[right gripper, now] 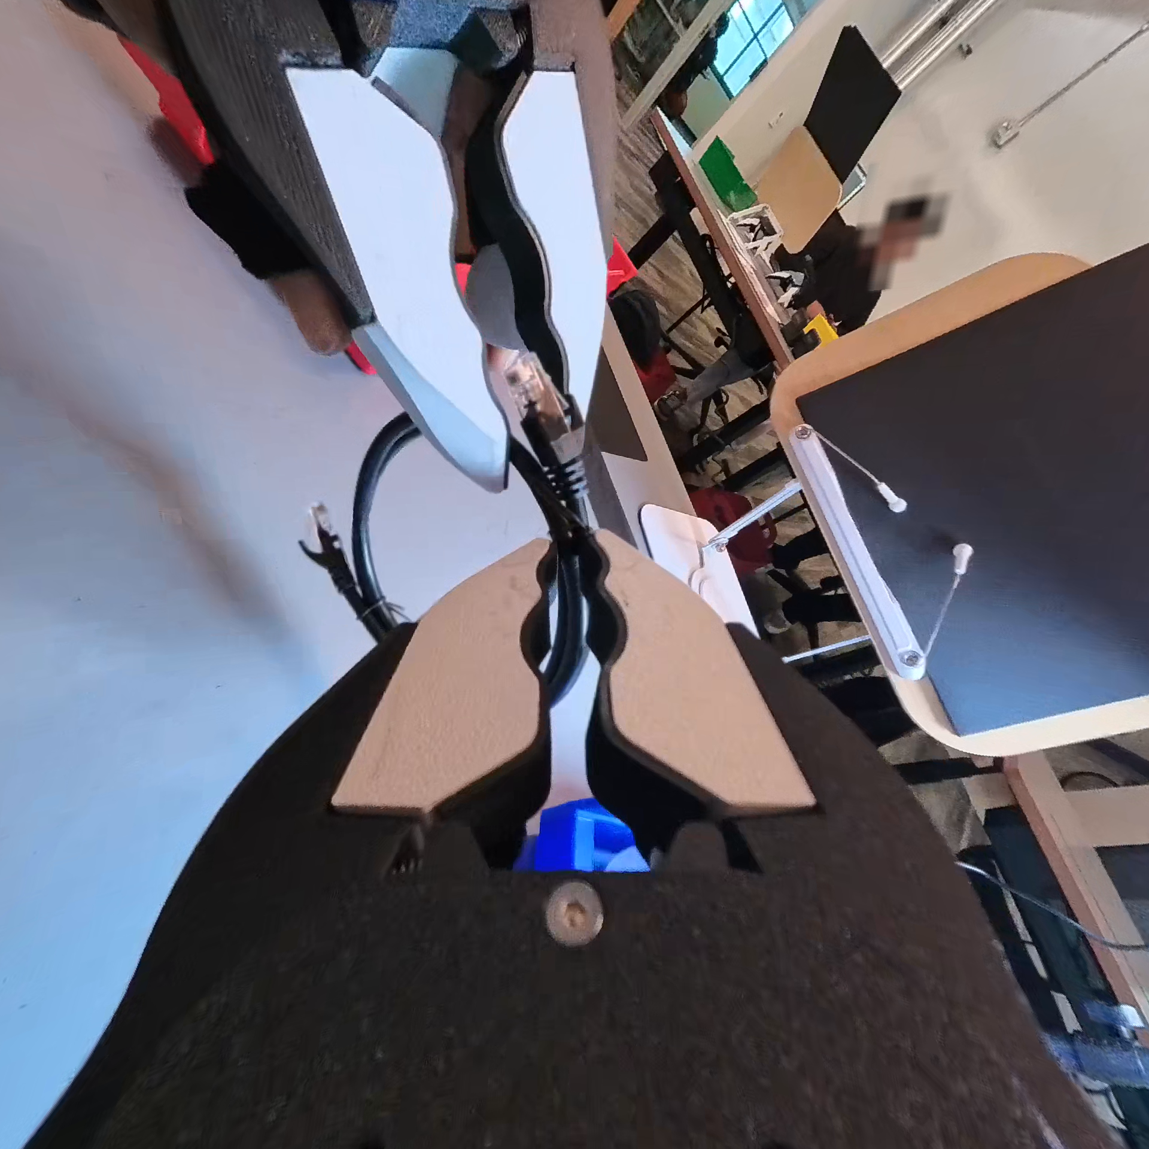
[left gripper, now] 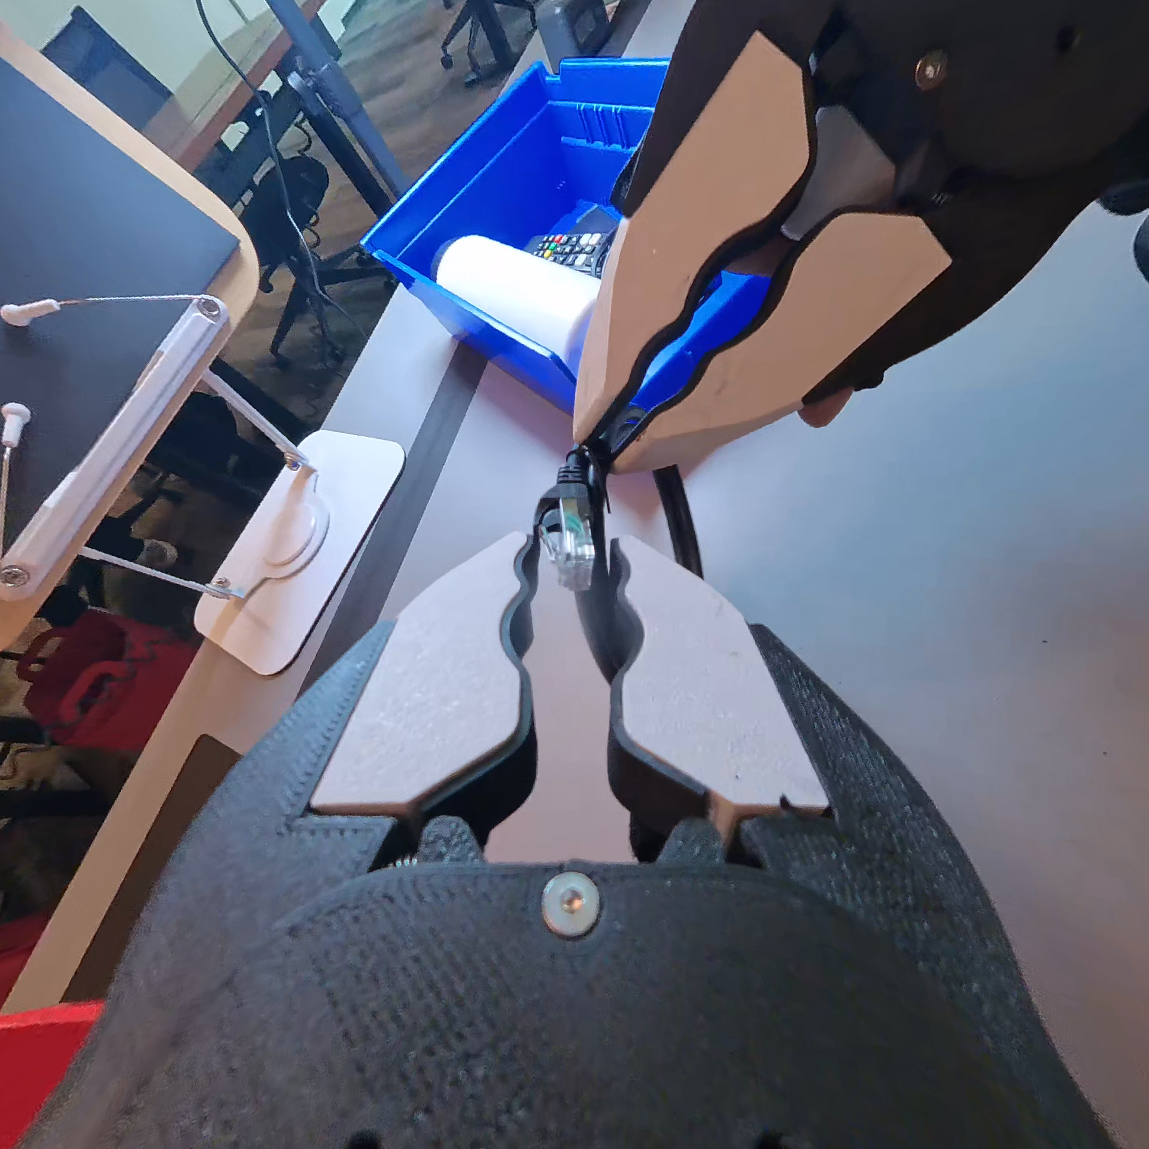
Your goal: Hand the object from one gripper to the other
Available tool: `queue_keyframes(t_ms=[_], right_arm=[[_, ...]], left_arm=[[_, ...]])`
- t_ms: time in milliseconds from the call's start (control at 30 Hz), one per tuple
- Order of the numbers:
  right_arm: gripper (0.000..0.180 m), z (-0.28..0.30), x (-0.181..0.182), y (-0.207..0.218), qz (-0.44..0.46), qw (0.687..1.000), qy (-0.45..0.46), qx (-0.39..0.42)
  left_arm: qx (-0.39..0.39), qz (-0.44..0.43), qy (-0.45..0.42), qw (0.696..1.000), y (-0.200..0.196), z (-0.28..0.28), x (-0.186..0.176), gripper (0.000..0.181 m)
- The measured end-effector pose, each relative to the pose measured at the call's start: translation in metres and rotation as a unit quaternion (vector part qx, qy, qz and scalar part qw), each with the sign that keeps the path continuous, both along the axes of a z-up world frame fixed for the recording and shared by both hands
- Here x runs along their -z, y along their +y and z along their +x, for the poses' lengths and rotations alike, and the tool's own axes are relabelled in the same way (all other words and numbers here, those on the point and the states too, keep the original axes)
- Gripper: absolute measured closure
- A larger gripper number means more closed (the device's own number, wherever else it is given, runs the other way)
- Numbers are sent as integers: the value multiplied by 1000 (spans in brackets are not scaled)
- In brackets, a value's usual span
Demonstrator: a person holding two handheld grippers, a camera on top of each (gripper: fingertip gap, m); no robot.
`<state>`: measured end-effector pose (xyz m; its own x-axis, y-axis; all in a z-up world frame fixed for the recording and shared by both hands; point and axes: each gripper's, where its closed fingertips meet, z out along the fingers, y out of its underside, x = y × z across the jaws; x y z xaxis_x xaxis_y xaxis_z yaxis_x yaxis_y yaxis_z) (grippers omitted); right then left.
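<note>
Left wrist view: my right gripper (left gripper: pixel 606 451) clamps the bundled network cable (left gripper: pixel 575 535) by its tips — presenting the plug between the parted fingers of my left gripper (left gripper: pixel 569 553) for transfer.

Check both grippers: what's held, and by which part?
The right gripper is shut on the black network cable, gripping its bundled strands just behind one plug. The left gripper is open around that plug, holding nothing yet.
</note>
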<state>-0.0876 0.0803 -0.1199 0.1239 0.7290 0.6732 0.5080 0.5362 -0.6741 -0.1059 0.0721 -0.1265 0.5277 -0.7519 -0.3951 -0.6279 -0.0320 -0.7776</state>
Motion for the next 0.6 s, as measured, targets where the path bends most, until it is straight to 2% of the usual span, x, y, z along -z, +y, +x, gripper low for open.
queue_keyframes(t_ms=[33,100,233,400,600], right_arm=[[173,0,2,1,2,1000,-6,2],[170,0,4,1,7,1000,-17,6],[151,-4,6,-1,21,999,-24,8],[164,-6,3,-6,46,999,-21,0],[164,-1,-8,1,-23,999,36,3]], left_arm=[[3,2,1,1000,-1,1,0,160],[9,1,2,1000,-3,2,-1,164],[21,-5,1,1000,-6,5,0,171],[28,1,10,1000,-8,9,1,171],[23,0,-25,999,-5,3,-6,168]])
